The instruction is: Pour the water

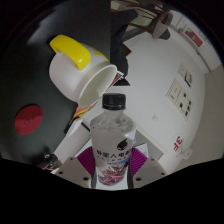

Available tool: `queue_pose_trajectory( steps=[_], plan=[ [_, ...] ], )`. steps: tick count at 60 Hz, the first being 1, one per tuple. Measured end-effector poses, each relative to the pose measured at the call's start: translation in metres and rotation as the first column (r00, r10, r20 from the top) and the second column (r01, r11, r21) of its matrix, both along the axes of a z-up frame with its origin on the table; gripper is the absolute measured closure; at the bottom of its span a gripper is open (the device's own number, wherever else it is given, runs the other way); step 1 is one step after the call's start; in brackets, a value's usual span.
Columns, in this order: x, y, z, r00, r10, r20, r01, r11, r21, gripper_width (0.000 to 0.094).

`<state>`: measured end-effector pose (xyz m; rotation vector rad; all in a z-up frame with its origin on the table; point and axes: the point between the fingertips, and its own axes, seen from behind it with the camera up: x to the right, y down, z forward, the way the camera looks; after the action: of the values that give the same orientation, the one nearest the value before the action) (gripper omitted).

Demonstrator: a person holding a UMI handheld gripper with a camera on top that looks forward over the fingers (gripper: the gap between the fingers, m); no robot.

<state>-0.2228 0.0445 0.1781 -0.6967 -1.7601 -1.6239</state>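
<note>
Water bottle (112,140) clamped in gripper (112,172)

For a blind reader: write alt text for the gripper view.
A clear plastic water bottle with a black cap stands gripped between the gripper's pink-padded fingers. Beyond it sits a white jug with a yellow lid on a white table.

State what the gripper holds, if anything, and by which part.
The gripper holds a bottle, both pink pads pressing the labelled lower body. The cap is on.
</note>
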Motion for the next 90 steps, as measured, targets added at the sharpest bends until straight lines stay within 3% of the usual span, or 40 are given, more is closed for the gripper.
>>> queue_pose_trajectory(
  steps=[11,19,23,34,39,42,56,67,69,76,83,85,89,90],
  plan=[
    [0.005,-0.009,0.014,0.990,-0.002,-0.138,0.001,1.000,-0.007,0.0533],
    [0.020,-0.017,0.053,0.895,-0.047,-0.444,0.039,0.999,-0.029,0.0534],
    [0.031,-0.023,0.072,0.773,-0.082,-0.629,0.067,0.997,-0.047,0.0534],
    [0.040,-0.041,0.080,0.194,-0.197,-0.961,0.014,0.980,-0.198,0.0533],
    [0.052,-0.045,0.060,-0.159,-0.310,-0.937,-0.098,0.950,-0.298,0.0530],
    [0.043,-0.052,0.037,-0.292,-0.352,-0.889,-0.129,0.936,-0.328,0.0529],
    [0.062,-0.044,-0.066,-0.513,-0.437,-0.739,-0.154,0.894,-0.421,0.0531],
    [0.073,-0.038,-0.128,-0.580,-0.454,-0.677,-0.141,0.874,-0.465,0.0512],
    [0.073,-0.036,-0.127,-0.583,-0.431,-0.689,-0.145,0.889,-0.435,0.0526],
    [0.071,-0.037,-0.126,-0.589,-0.403,-0.701,-0.132,0.903,-0.409,0.0520],
    [0.073,-0.037,-0.127,-0.588,-0.418,-0.692,-0.124,0.893,-0.433,0.0388],
    [0.074,-0.038,-0.133,-0.585,-0.442,-0.680,-0.117,0.876,-0.468,0.0329],
    [0.079,-0.045,-0.140,-0.595,-0.475,-0.649,-0.097,0.843,-0.529,0.0084],
    [0.081,-0.047,-0.140,-0.601,-0.472,-0.645,-0.087,0.841,-0.535,0.0106]
  ],
)
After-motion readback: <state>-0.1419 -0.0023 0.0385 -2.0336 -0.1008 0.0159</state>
